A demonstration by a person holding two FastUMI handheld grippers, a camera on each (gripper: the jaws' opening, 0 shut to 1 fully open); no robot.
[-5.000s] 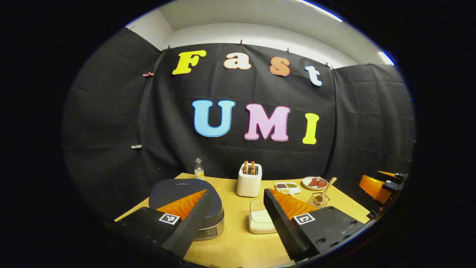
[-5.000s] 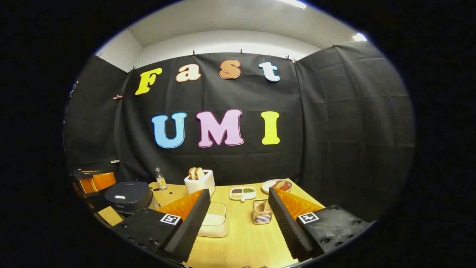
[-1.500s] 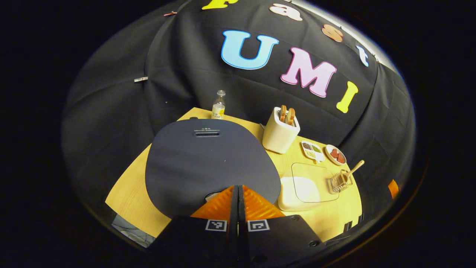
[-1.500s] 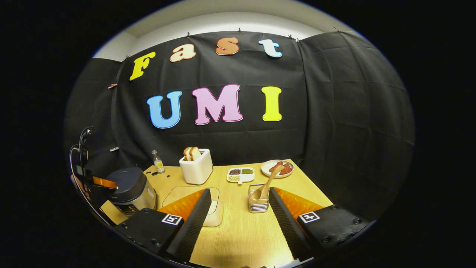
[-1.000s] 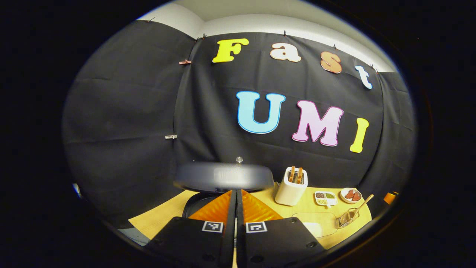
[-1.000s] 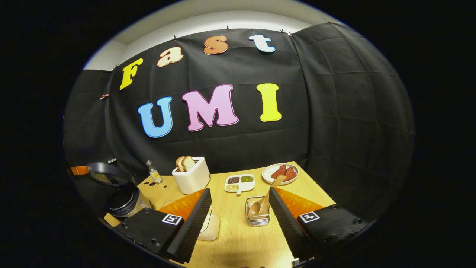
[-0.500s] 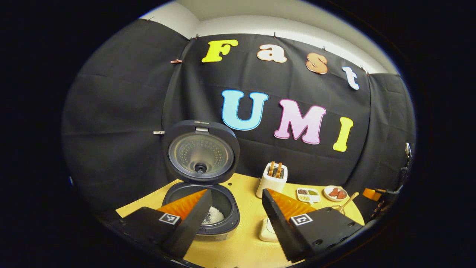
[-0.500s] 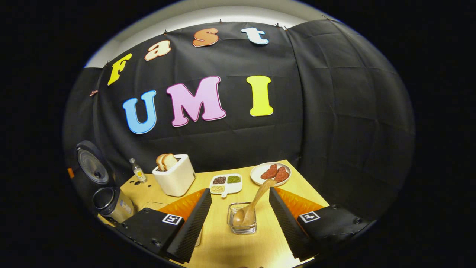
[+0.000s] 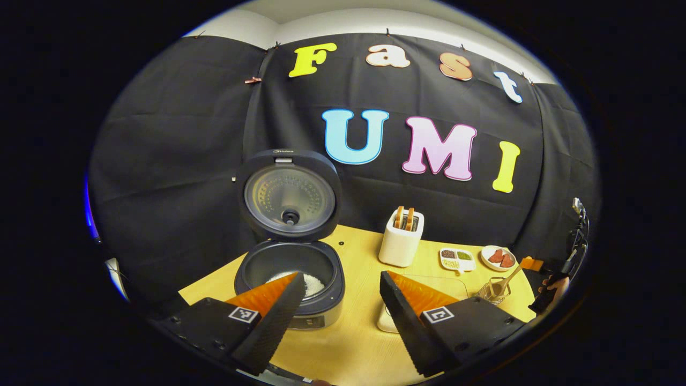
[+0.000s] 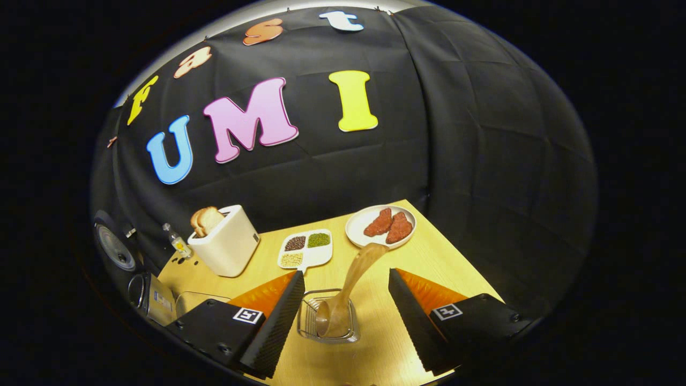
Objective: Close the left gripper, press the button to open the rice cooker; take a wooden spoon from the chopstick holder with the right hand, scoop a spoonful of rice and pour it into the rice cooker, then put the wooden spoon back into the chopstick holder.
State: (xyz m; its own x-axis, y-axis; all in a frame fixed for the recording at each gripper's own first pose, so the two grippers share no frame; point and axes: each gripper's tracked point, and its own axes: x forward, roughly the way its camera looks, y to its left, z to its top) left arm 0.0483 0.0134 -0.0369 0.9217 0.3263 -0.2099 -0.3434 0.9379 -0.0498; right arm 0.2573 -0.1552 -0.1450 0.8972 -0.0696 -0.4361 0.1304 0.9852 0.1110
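Yellow worktop (image 10: 429, 257) carries one rice cooker (image 9: 292, 271), lid up, one toaster (image 10: 224, 247), one wooden spoon (image 10: 351, 289) leaning in one chopstick holder (image 10: 327, 320). Right gripper (image 10: 343, 311) tilts down over the holder, jaws wide; left gripper (image 9: 335, 311) hovers near the cooker, jaws wide.

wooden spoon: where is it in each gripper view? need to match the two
Left gripper view: wooden spoon far right, leaning in the chopstick holder.
Right gripper view: low centre, between the open fingers of the right gripper.
Shared landmark: white toaster.
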